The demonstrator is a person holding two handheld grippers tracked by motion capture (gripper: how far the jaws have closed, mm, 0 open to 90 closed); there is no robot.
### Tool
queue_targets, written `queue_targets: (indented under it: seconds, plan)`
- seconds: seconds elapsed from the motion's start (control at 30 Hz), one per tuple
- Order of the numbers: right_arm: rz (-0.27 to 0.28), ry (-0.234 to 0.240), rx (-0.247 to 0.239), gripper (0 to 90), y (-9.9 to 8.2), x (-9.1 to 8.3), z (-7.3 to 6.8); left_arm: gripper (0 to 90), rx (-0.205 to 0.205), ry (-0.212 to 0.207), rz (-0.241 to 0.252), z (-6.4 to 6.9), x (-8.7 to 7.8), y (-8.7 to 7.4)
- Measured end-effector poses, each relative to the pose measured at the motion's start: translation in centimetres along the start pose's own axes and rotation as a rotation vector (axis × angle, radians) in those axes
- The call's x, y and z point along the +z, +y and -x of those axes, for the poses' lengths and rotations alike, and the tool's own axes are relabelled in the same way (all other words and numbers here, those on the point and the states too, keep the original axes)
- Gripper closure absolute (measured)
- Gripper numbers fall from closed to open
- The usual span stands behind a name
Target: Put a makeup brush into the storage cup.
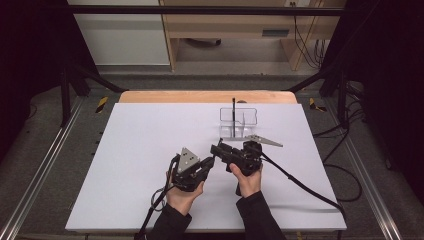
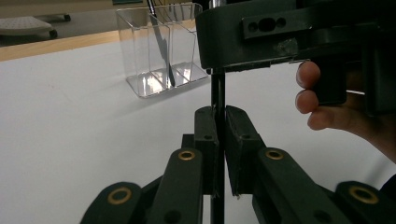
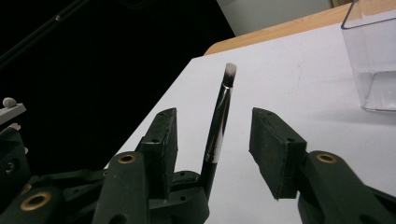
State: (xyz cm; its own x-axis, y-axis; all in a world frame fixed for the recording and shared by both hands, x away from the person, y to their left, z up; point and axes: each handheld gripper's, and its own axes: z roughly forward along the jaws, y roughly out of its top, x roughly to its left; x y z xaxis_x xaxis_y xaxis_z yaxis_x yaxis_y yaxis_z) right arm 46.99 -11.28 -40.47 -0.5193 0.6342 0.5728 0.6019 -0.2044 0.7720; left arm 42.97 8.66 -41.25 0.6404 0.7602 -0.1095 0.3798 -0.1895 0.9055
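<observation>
A thin make-up brush (image 3: 219, 122) with a black handle, silver ferrule and white-tipped bristles stands nearly upright. My left gripper (image 2: 222, 116) is shut on its handle (image 2: 217, 91); in the high view this gripper (image 1: 212, 159) is at the table's middle front. My right gripper (image 3: 214, 116) has its pads on either side of the ferrule with gaps on both sides, so it is open. From above, the right gripper (image 1: 216, 149) meets the left one tip to tip. A clear plastic organizer (image 1: 238, 121) behind them has another dark brush (image 1: 233, 115) standing in it.
The white table top (image 1: 140, 165) has a wooden strip (image 1: 200, 96) along its far edge. The organizer (image 2: 161, 51) stands close beyond the grippers. Black cables (image 1: 300, 182) trail off to the right and down the front. Dark frame posts flank the table.
</observation>
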Motion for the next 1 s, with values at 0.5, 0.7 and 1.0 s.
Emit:
queue_targets:
  seconds: [0.5,0.7,1.0]
  plan:
    - [-0.007,0.012,0.02,65.6,-0.17,0.21,0.08,83.4,-0.003,0.003,0.0,0.18,0.11,0.0]
    - [-0.017,0.031,0.038,72.2,-0.18,0.3,0.1,83.4,-0.001,0.002,0.001,0.22,0.09,-0.01]
    - [-0.018,0.039,0.049,77.3,-0.19,0.35,0.2,83.3,0.001,0.003,0.004,0.2,0.02,-0.01]
